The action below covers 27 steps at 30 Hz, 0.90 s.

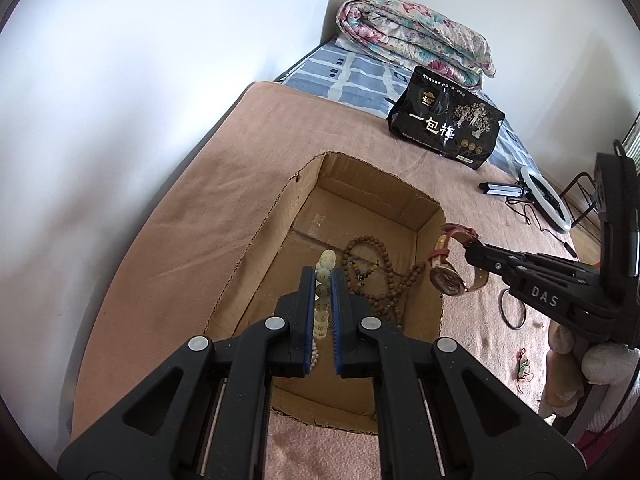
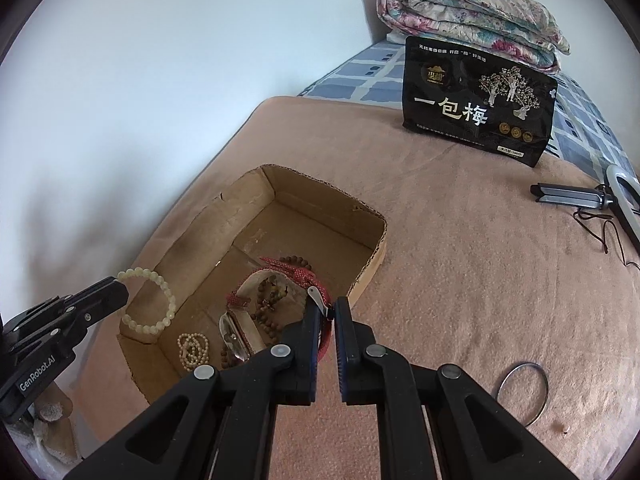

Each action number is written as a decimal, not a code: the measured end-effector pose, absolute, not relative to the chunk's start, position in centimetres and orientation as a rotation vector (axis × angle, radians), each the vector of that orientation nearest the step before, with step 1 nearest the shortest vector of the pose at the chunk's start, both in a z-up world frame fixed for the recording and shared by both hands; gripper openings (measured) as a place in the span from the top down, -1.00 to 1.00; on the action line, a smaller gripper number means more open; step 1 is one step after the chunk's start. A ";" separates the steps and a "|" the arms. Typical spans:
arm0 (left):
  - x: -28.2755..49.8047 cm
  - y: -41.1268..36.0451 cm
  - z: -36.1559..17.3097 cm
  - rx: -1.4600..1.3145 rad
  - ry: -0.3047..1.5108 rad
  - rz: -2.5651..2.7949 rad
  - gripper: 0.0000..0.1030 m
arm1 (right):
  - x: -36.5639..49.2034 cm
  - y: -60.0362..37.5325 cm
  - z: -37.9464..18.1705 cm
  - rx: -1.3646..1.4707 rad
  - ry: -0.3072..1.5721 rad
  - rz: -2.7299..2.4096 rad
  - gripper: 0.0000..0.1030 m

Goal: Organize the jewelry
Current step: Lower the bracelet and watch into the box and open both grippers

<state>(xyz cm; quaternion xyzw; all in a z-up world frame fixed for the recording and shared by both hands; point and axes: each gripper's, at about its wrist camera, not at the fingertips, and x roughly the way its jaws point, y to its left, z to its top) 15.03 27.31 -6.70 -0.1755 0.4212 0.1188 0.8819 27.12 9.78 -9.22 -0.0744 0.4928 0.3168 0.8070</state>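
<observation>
**Jewelry hanging over the cardboard box**

Jewelry is being held above the cardboard box (image 2: 372,256). The left gripper (image 1: 324,280) is clamping a pale bead bracelet (image 2: 150,300) over the box's near end. The right gripper (image 2: 328,312) is pinching a red-strapped watch (image 1: 444,276) above the box's right wall. Brown prayer beads (image 1: 380,280) are lying inside the box.

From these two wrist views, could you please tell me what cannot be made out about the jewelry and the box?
- Watch dial: left wrist view shows it too small to read; right wrist view shows it edge-on.
- Cardboard box near corner: right wrist view, hidden behind the right gripper.
- Pale bead bracelet: left wrist view, its far side is hidden between the left gripper fingers.
- Small red trinket on the blanket: left wrist view, too small to identify.
</observation>
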 end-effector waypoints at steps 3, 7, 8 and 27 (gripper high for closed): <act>15.1 27.2 -6.7 -0.363 0.875 0.251 0.90 | 27.6 10.2 -9.7 -0.154 1.063 0.673 0.90; 15.1 27.1 -6.8 -0.354 0.874 0.254 0.90 | 28.1 10.5 -10.0 -0.152 1.068 0.667 0.90; 15.1 27.2 -6.8 -0.354 0.876 0.254 0.90 | 28.2 10.7 -10.1 -0.153 1.069 0.667 0.90; 15.6 26.9 -6.9 -0.315 0.873 0.260 0.29 | 27.6 11.9 -9.2 -0.162 1.022 0.693 -0.06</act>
